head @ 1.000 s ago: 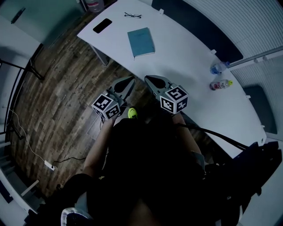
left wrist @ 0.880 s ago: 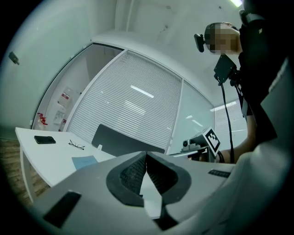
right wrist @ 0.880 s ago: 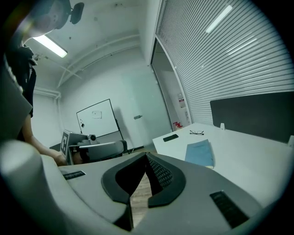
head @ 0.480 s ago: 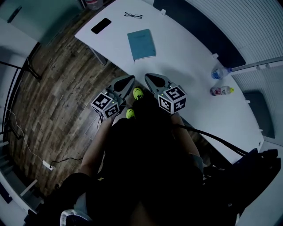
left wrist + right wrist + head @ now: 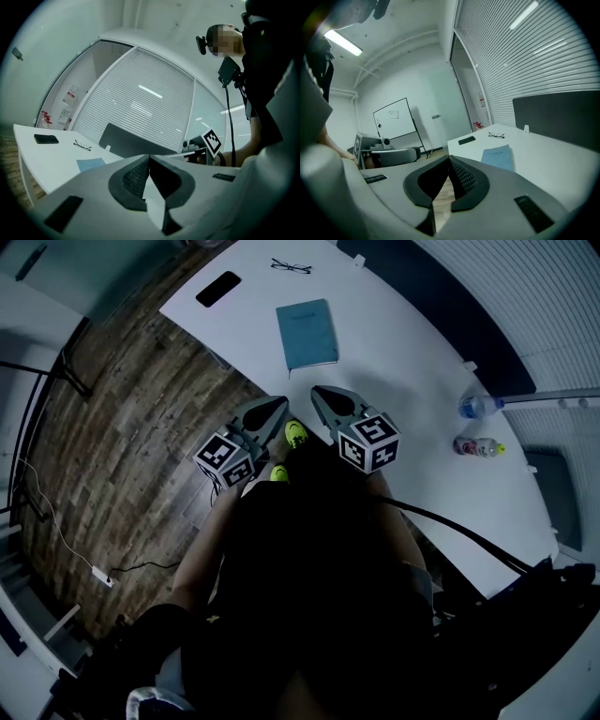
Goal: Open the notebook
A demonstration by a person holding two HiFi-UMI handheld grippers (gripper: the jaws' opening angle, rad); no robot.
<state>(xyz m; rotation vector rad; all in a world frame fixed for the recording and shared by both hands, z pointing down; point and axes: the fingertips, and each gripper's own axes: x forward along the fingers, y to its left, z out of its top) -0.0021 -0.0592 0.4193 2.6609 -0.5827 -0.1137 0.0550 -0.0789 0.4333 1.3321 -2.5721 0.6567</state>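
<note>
While notebook [image 5: 307,333] closed, left tongs [image 5: 149,156], right tongs [image 5: 449,158] shut.

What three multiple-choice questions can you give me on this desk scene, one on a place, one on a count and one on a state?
1. Where do the glasses lie?
A) on the table, apart from the notebook
B) on top of the notebook
C) on the floor

2. How many bottles stand or lie on the table?
A) one
B) two
C) four

3. In what state is the notebook?
A) open flat
B) standing on edge
C) closed

Answers:
1. A, the head view shows bare white table between the glasses and the notebook.
2. B, two bottles sit close together near the table's far right edge.
3. C, only its plain blue cover shows, lying flat.
</note>
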